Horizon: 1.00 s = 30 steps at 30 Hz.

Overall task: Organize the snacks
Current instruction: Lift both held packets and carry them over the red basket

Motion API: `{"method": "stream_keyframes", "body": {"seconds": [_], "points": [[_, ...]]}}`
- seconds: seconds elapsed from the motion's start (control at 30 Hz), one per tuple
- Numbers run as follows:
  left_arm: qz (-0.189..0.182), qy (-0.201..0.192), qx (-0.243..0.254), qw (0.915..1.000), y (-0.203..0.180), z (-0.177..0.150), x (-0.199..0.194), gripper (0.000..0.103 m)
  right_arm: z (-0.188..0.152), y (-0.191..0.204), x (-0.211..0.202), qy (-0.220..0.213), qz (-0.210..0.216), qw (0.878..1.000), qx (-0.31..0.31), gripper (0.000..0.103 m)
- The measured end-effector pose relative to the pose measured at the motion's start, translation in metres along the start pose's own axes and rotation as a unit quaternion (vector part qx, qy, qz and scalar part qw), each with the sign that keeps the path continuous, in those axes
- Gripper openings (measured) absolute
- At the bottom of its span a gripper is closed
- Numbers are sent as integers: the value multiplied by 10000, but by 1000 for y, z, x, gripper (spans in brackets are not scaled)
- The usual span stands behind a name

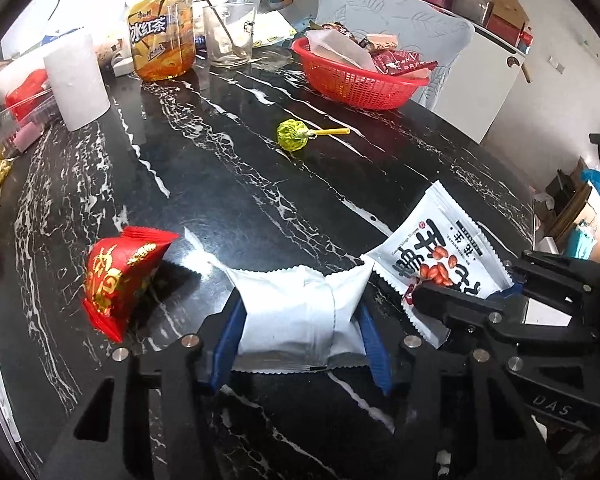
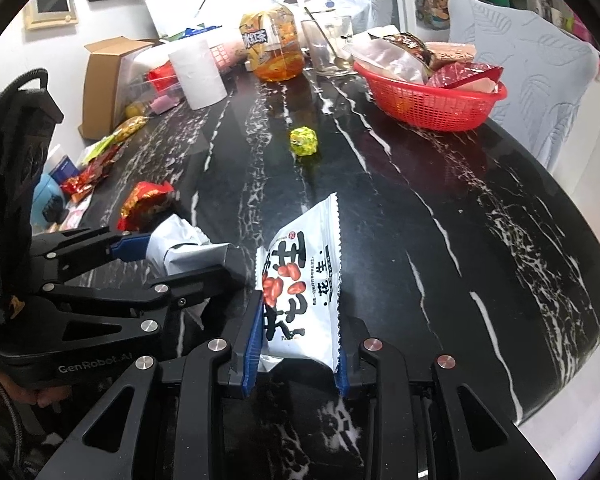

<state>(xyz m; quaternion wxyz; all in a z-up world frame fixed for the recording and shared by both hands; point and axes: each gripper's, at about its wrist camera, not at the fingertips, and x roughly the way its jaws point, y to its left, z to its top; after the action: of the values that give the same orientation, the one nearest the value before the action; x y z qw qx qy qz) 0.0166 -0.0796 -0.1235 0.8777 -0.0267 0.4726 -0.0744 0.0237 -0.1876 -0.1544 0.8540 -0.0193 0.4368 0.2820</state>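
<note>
A plain white packet (image 1: 288, 332) sits between the blue pads of my left gripper (image 1: 302, 314), which is shut on it and pinches its sides. My right gripper (image 2: 298, 344) is shut on a white peanut packet (image 2: 304, 280) with red nuts printed on it, held tilted over the black marble table (image 2: 440, 240). The two grippers are side by side at the near edge: the right one (image 1: 472, 296) shows in the left wrist view, the left one (image 2: 188, 256) in the right wrist view. A red snack packet (image 1: 120, 280) lies left of them. A green-wrapped lollipop (image 1: 294, 136) lies mid-table. A red basket (image 1: 356, 84) holds several snacks.
At the back stand an iced tea bottle (image 1: 160, 32), a glass with a spoon (image 1: 228, 36) and a paper roll (image 1: 76, 80). More packets and a cardboard box (image 2: 104, 80) crowd the left edge. A pale chair (image 2: 540, 60) stands behind the basket.
</note>
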Motion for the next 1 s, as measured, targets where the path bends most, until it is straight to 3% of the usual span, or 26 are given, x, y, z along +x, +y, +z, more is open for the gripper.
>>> {"method": "stream_keyframes", "body": {"seconds": [0.43,1.0], "points": [[-101,-328,-17,9994,-1,15,-27,53,8,2,-17,-199,262,9993,152,28],[-453,-775,542,9945,-36,57,-52,53,23,-10,-68,-830,-69,9960,329,28]]}}
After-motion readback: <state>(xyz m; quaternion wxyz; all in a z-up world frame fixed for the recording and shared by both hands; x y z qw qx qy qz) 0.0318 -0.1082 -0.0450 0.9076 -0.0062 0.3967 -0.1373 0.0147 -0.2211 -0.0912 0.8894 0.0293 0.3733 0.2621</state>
